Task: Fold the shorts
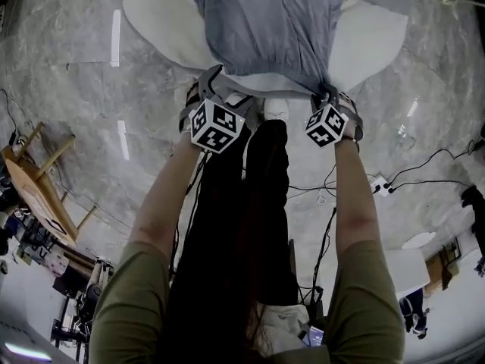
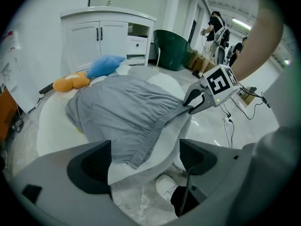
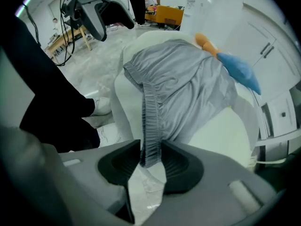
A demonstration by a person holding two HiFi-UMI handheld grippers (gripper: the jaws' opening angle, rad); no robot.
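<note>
White table (image 1: 367, 40) bears rumpled grey shorts (image 1: 265, 21); right gripper (image 3: 151, 161) pinches waistband (image 3: 150, 121), left gripper (image 2: 146, 161) spread.

Grey marbled floor (image 1: 76, 89) beneath me, glossy, crossed by streaks of reflected ceiling light. A white table (image 1: 151, 21) stands directly ahead. A wooden frame (image 1: 34, 177) is at my left; black cables (image 1: 424, 165) and a white power strip (image 1: 380, 186) lie at my right. Beyond the table, against a white wall (image 2: 51, 36), stands a white cabinet (image 2: 108, 34) with dark handles, with a dark green chair (image 2: 174, 48) beside it. A strip lamp (image 2: 242, 22) glows on the far ceiling.
</note>
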